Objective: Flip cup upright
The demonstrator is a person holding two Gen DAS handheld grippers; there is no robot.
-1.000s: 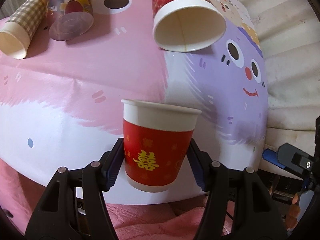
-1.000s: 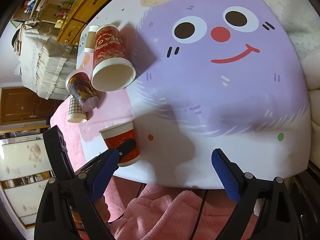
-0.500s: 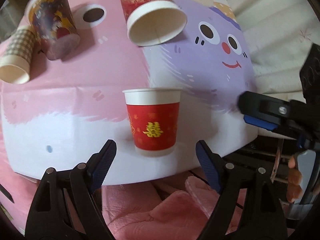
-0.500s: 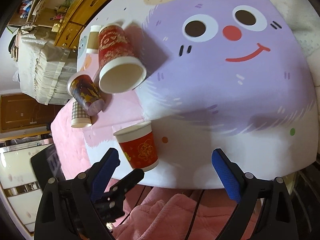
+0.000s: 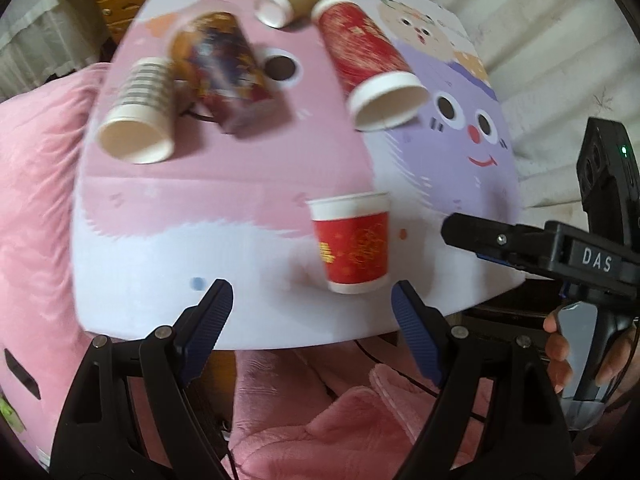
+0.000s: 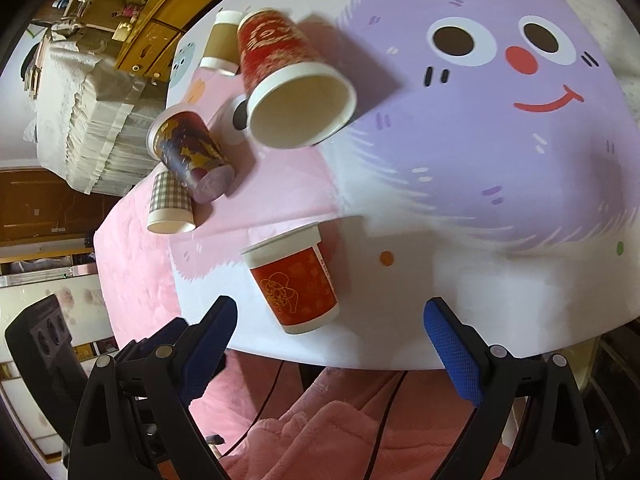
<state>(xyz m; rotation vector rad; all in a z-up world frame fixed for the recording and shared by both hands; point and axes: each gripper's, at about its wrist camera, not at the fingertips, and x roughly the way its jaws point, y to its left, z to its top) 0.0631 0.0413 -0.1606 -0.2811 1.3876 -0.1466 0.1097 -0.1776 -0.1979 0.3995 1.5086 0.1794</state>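
Observation:
A small red paper cup [image 5: 353, 243] with a white rim stands upright near the front edge of the table [image 5: 160, 272]; it also shows in the right wrist view [image 6: 294, 283]. My left gripper [image 5: 310, 316] is open and empty, pulled back off the table edge, left of the cup. My right gripper [image 6: 330, 336] is open and empty, just in front of the cup; its fingers [image 5: 480, 236] reach in from the right in the left wrist view. A large red cup [image 6: 288, 80] lies on its side farther back, mouth toward me.
A dark patterned cup [image 6: 188, 152], a checked cup [image 6: 170, 204] and a brown cup [image 6: 222, 42] lie on their sides at the back left. A pink blanket [image 5: 340, 420] lies below the table edge. Wooden drawers [image 6: 160, 12] stand behind the table.
My left gripper has let go of the small red cup, opened wide and drawn back and left. The cup stays upright. My right gripper has moved closer to the cup.

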